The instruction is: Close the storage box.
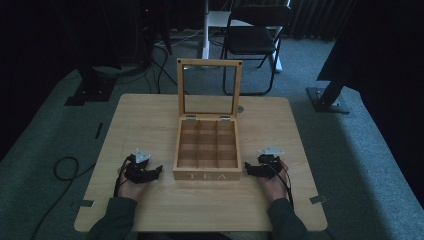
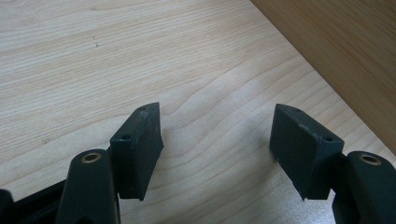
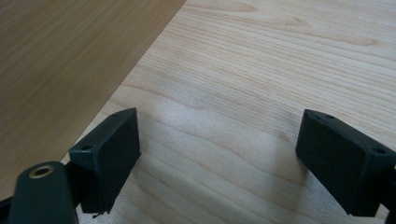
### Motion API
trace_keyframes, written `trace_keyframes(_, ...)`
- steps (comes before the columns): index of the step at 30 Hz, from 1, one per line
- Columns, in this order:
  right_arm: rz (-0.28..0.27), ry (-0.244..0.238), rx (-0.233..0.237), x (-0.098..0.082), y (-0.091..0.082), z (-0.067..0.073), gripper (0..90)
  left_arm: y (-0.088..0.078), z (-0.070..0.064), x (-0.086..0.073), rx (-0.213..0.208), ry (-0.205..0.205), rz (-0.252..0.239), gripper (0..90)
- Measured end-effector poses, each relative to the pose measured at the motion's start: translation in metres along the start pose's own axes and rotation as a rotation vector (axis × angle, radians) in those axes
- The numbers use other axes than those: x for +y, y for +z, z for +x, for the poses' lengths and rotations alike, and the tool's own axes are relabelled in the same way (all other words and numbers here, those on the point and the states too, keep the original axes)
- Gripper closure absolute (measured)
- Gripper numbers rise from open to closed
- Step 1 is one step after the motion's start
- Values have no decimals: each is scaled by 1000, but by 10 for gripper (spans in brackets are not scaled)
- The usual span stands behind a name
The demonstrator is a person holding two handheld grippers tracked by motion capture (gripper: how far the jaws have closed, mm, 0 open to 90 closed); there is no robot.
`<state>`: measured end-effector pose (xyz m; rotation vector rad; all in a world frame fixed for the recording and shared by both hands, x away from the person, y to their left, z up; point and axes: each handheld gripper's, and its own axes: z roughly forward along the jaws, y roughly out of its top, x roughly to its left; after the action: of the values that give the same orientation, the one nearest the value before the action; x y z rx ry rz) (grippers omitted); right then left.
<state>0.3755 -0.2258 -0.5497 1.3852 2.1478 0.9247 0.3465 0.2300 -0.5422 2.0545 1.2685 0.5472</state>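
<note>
High view shows the wooden tea box (image 1: 206,150) standing between the two grippers on the table (image 1: 150,120), its glass-paned lid (image 1: 209,87) swung up and standing upright at the far side, the word TEA on the front wall that faces the person. Inside, thin dividers mark off a grid of compartments; nothing can be made out in them. The left gripper (image 1: 155,172) lies just beside the box's front left corner, tips pointing at that corner without touching it, a hand (image 1: 131,187) beneath it resting on the tabletop. The right gripper (image 1: 248,169) sits just beside the front right corner, likewise aimed inward at the box and apart from it, its hand (image 1: 274,184) also low on the wood. In the left gripper view the left gripper (image 2: 217,140) has its jaws spread wide, with only bare pale tabletop between the pads, and the darker side wall of the box (image 2: 345,56) runs across the upper right, ahead and to one side of the tips. In the right gripper view the right gripper (image 3: 217,158) is also spread wide over bare wood, gripping nothing, and the box wall (image 3: 70,60) fills the upper left, close to the nearer pad but clear of it.
</note>
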Motion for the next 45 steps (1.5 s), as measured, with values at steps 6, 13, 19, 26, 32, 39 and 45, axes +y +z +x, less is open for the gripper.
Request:
trace_keyframes(6,-1,1,-2,0,0,0,137,0,0,0,1,-1,-4,344)
trace_keyframes(13,0,2,-2,-1,-1,0,137,0,0,-1,3,-4,-7,343)
trace_keyframes(19,-2,2,-3,-1,-1,0,168,-1,-1,2,5,-11,13,348)
trace_keyframes(26,-3,11,8,6,-14,0,336,-8,1,9,-16,-15,2,386)
trace_keyframes(32,-54,-16,-5,21,-29,3,378,-13,2,20,-18,0,-21,386)
trace_keyframes(39,-76,2,41,38,-35,0,415,-15,3,36,-22,11,-41,397)
trace_keyframes(45,-88,-10,50,51,-38,0,431,-18,4,50,-24,28,-61,399)
